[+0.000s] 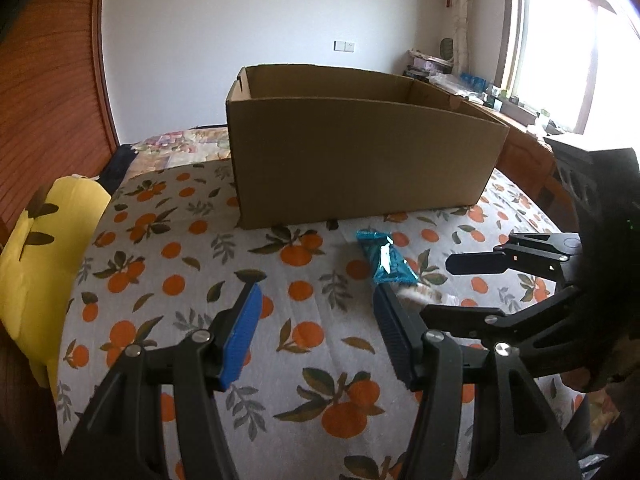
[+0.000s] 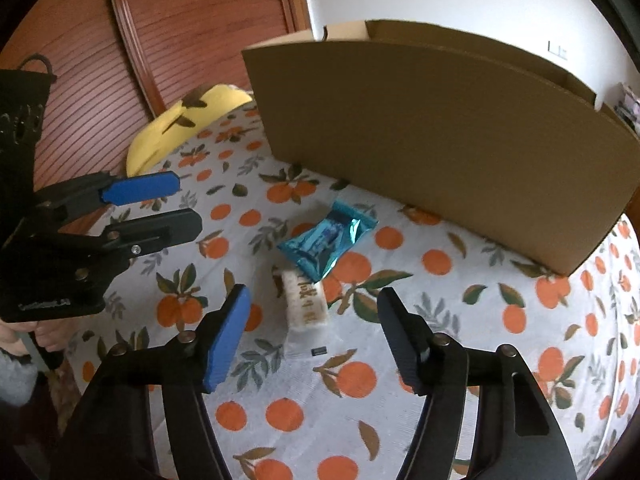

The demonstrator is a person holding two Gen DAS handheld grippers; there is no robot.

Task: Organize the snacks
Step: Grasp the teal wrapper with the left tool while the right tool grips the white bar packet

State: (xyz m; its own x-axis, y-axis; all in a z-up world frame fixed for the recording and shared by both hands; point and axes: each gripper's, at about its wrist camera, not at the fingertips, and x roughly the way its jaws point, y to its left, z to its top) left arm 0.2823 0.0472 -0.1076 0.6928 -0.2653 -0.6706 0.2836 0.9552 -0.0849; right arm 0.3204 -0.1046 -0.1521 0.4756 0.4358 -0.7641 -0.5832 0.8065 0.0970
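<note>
So it's a bedroom setup, bed covered with an orange-fruit print sheet [image 2: 360,380], white wall behind and a reddish wooden slatted door [image 2: 180,28] off to the side. Two snacks lie on the sheet: a shiny teal snack packet [image 2: 327,240] and right against its near end a white wrapped snack [image 2: 306,304] with gold lettering, the two touching or a bit overlapped. The right gripper [image 2: 314,328] hovers low just in front of the white one, fingers spread wide apart and nothing between them, the white snack sitting roughly in line with the gap. The left gripper [image 1: 316,320] is also wide open and holding nothing, sitting just to the left of the snacks; in its view the teal packet is right off the tip of its right finger and the white snack is mostly hidden behind that finger. Each gripper shows up in the other's camera, so they're near each other. Behind the snacks stands a big open cardboard box [image 1: 360,160], near wall facing the grippers, can't see what's inside it. A yellow plush pillow [image 1: 44,248] sits at the bed's left edge, and there's a cluttered desk [image 1: 520,116] under the bright window [image 1: 560,48].
</note>
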